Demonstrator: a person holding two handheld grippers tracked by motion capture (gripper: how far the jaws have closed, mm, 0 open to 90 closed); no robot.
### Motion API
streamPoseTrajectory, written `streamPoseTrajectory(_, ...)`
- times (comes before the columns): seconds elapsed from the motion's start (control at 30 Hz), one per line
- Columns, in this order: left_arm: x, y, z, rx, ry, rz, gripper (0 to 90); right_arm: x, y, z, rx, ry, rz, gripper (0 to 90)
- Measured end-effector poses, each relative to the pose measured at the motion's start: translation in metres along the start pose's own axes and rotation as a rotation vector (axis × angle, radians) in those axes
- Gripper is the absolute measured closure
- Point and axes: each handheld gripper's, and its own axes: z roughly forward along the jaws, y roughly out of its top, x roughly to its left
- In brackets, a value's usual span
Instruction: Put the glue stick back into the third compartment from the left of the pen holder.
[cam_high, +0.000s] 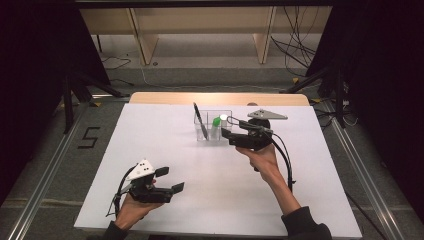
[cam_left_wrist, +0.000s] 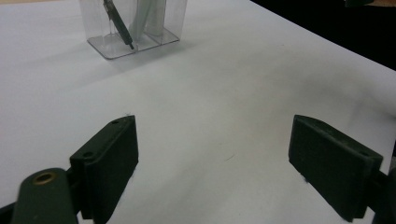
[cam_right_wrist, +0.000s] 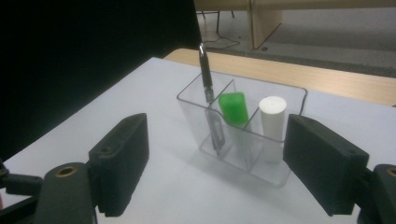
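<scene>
I have the right gripper (cam_high: 231, 129) just beside the clear organizer (cam_right_wrist: 243, 140), its jaws spread wide with nothing between them. The organizer stands toward the far middle of the white table (cam_high: 165, 150); a black pen (cam_right_wrist: 208, 93) leans in one end compartment, a green-capped marker (cam_right_wrist: 233, 108) stands in the middle one, and a white-capped marker (cam_right_wrist: 272, 114) in the other end. My left gripper (cam_high: 169, 181) rests near the front edge, well apart, jaws also spread and empty.
</scene>
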Motion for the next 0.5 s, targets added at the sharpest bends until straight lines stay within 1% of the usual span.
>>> streamPoseTrajectory(0.27,0.0,0.0,0.0,-0.002,-0.003,0.001,15.5,0.003,-0.013,-0.012,-0.01,0.02,-0.01,20.7)
streamPoseTrajectory(0.5,0.0,0.0,0.0,-0.008,-0.008,0.005,15.5,0.005,-0.025,-0.021,-0.017,0.036,-0.03,19.5)
